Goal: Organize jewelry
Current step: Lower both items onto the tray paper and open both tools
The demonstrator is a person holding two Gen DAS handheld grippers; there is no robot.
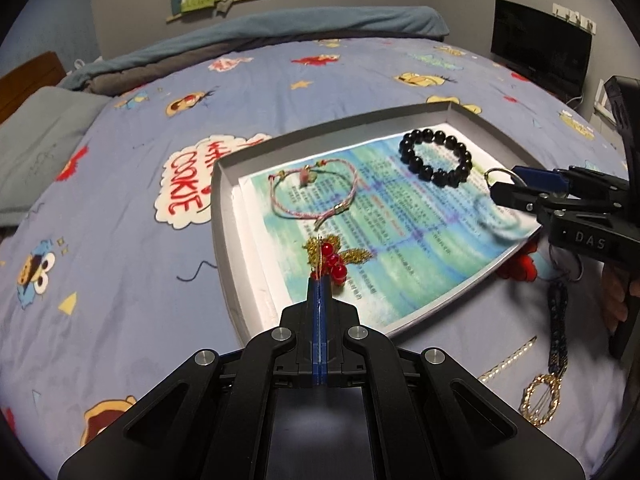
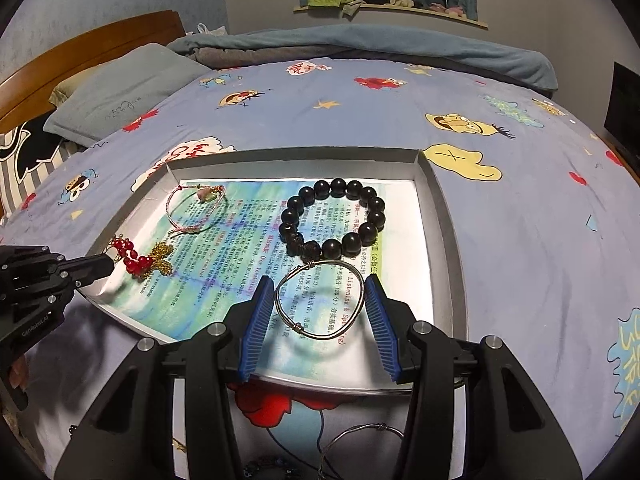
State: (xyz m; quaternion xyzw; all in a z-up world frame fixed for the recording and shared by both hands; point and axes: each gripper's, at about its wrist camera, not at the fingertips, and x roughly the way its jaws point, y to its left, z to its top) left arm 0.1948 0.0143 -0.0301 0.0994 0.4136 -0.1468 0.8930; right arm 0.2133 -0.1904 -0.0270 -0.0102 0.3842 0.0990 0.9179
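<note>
L gripper (image 1: 319, 280) pinches the red-bead ornament (image 1: 334, 260) over the tray (image 1: 224, 216), R gripper (image 2: 320, 300) clamps the wire bangle (image 2: 320, 300) beside the black bracelet (image 2: 334, 220).

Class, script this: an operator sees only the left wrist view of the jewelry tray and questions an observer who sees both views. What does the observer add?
Operator: The right gripper's tips look blurred to me. What is in them?
Observer: The silver wire bangle spans the right gripper, and both blue pads appear to press on it.
Operator: Any detail on that bangle?
Observer: A wire-wrapped joint sits on its near side.
Operator: Is anything left outside the tray?
Observer: A second wire loop lies on the bedsheet just before the tray's near edge.
</note>
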